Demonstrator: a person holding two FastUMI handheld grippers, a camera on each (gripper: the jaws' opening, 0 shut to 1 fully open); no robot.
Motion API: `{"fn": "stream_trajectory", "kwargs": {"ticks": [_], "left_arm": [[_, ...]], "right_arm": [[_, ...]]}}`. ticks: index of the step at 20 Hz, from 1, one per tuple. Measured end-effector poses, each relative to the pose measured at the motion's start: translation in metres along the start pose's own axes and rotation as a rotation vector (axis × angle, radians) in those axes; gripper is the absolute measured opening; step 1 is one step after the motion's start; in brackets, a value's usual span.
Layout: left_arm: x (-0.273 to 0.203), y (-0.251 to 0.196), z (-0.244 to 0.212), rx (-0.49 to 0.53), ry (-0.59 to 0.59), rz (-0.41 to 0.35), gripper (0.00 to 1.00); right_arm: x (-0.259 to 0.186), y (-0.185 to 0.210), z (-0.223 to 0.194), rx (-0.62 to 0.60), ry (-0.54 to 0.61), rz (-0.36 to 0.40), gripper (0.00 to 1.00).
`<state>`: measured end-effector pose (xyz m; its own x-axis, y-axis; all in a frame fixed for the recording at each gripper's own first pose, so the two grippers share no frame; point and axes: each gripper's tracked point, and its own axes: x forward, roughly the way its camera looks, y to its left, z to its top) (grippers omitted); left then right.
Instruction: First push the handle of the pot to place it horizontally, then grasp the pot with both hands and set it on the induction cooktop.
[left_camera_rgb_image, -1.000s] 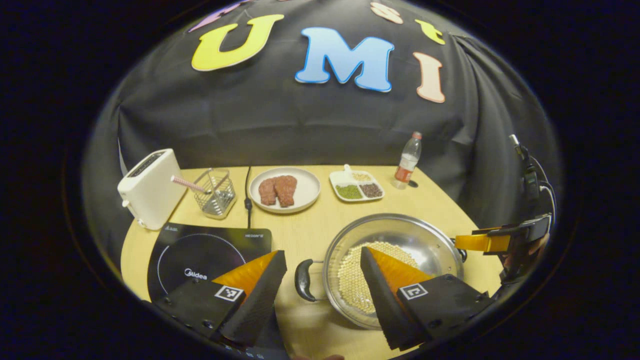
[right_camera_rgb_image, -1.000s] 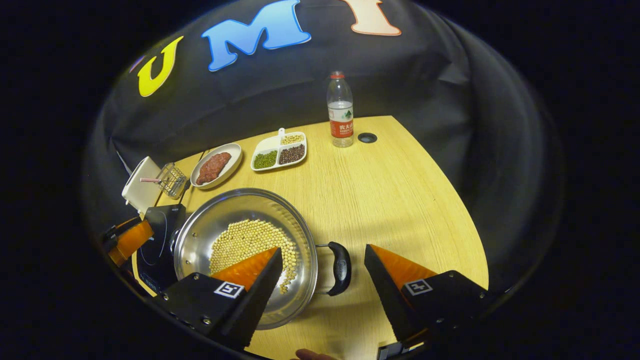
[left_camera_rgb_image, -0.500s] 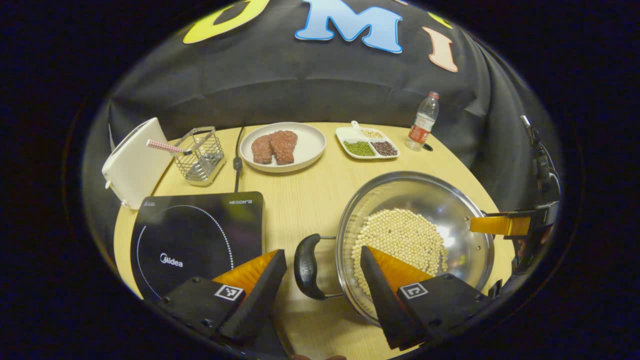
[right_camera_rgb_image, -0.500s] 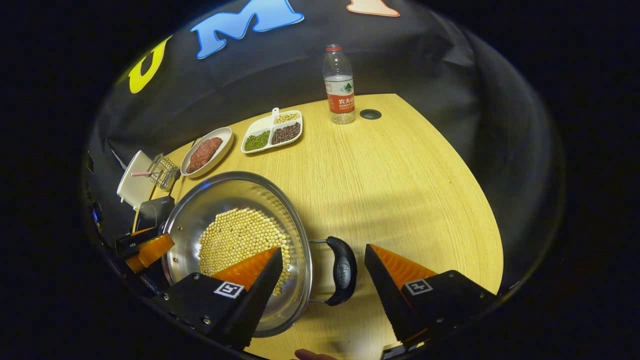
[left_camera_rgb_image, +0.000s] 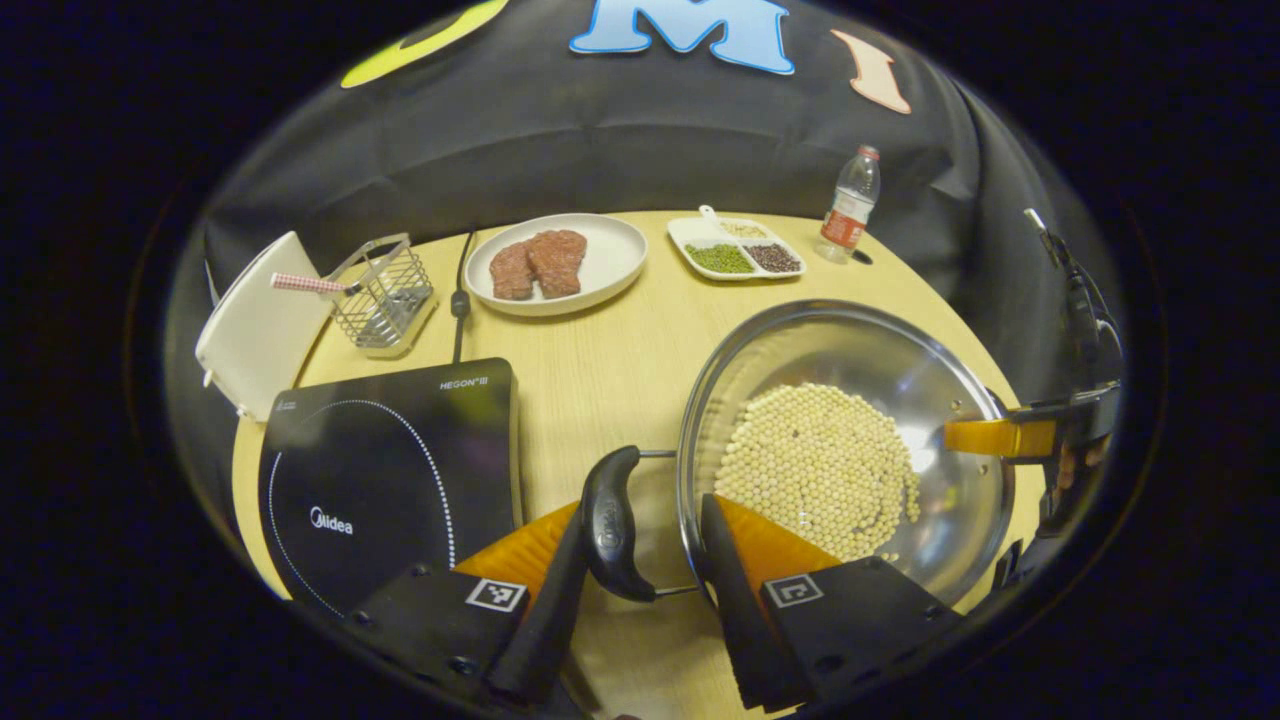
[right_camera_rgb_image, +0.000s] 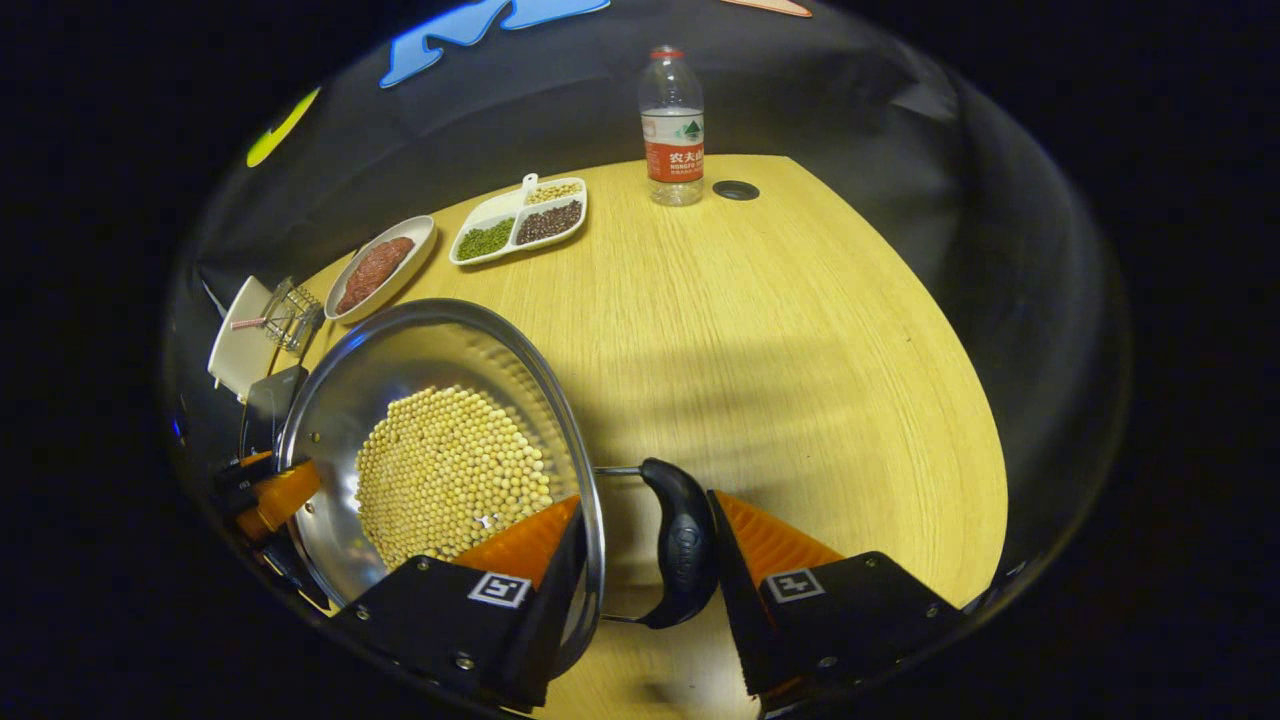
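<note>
Surface: wooden table.
Left gripper: fingers straddle the pot's black left handle and rim, narrowed around them; contact unclear.
Right gripper: likewise at the right handle.
Pot: beans inside, beside the induction cooktop.

Cooktop: its dark top lies bare, just left of the pot.
Between pot and cooktop: a bare strip of table.
Behind cooktop: toaster, wire basket, cord and meat plate crowd the far edge.
Right of pot: wide bare tabletop up to the bottle.
</note>
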<state>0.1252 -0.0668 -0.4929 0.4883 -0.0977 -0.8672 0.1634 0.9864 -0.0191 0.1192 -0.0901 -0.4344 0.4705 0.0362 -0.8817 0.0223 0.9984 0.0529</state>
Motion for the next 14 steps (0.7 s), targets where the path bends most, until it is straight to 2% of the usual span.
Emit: {"fn": "stream_trajectory", "kwargs": {"ticks": [2,3,4,5,6,7,8,11,12,14], "left_arm": [[0.002,0.000,-0.002,-0.009,0.027,-0.005,0.66],[0.000,0.001,-0.003,-0.006,0.043,-0.005,0.69],[0.001,0.001,-0.003,0.002,0.056,-0.002,0.68],[0.003,0.001,-0.002,0.008,0.059,-0.001,0.67],[0.003,0.000,-0.001,0.001,0.057,0.000,0.63],[0.001,0.000,-0.002,-0.009,0.055,0.000,0.64],[0.001,0.000,-0.001,-0.009,0.047,0.000,0.62],[0.002,-0.001,-0.003,0.007,0.053,-0.003,0.57],[0.002,-0.002,-0.005,-0.008,0.055,-0.012,0.63],[-0.008,-0.001,0.000,-0.014,0.031,-0.023,0.60]], "right_arm": [[0.002,0.000,-0.001,0.021,0.010,0.012,0.66],[0.003,0.001,-0.002,0.021,0.017,0.019,0.63],[0.003,0.001,-0.001,0.033,0.019,0.026,0.63],[0.002,0.002,-0.004,0.033,0.027,0.031,0.58],[0.001,0.003,-0.004,0.031,0.030,0.035,0.58],[0.001,0.004,-0.003,0.051,0.029,0.032,0.58],[0.001,0.003,-0.004,0.051,0.037,0.031,0.53],[-0.006,0.003,-0.004,0.033,0.040,0.003,0.53],[-0.010,0.004,-0.003,0.033,0.040,-0.003,0.53],[-0.021,0.005,-0.001,0.029,0.023,-0.010,0.53]]}}
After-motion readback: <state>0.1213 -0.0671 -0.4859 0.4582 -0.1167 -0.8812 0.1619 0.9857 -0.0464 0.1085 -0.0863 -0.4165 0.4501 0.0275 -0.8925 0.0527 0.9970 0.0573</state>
